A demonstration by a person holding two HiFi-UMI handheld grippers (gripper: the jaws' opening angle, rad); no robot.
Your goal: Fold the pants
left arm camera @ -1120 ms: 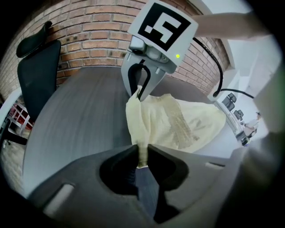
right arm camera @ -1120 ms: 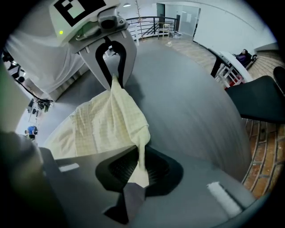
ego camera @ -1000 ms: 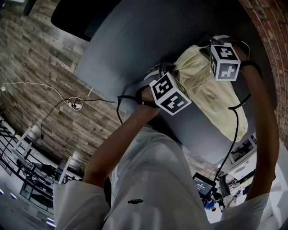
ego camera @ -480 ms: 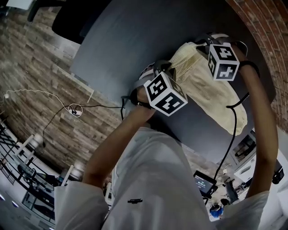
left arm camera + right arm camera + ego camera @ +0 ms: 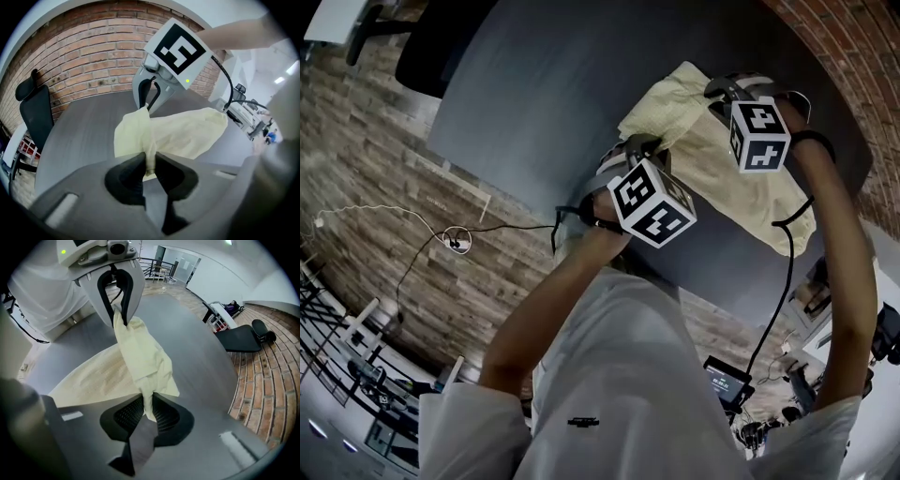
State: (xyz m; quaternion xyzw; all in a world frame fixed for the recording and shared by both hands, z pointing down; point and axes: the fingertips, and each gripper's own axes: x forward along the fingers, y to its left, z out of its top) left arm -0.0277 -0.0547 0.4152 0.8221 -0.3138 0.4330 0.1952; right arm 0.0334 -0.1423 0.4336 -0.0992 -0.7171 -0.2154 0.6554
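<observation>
Pale yellow pants (image 5: pixel 741 192) lie on a dark grey round table (image 5: pixel 544 84). My left gripper (image 5: pixel 642 148) is shut on one corner of their near end, and the cloth (image 5: pixel 178 133) is pinched between its pads (image 5: pixel 150 161). My right gripper (image 5: pixel 724 91) holds the other corner; its jaws are opening slightly, with a bunch of the fabric (image 5: pixel 140 357) still pressed between them (image 5: pixel 147 406). Both corners hang lifted off the table, and the rest of the pants (image 5: pixel 93 373) trails flat behind. Each gripper faces the other across the raised edge.
A black office chair (image 5: pixel 35 112) stands beside the table by the brick wall (image 5: pixel 93 51). A cable and socket (image 5: pixel 455 239) lie on the wood floor. The table's edge (image 5: pixel 497 202) runs close to the person's body.
Both grippers have moved up and to the left in the head view, carrying the pants' end with them. More of the cloth is now lifted and drawn over the table.
</observation>
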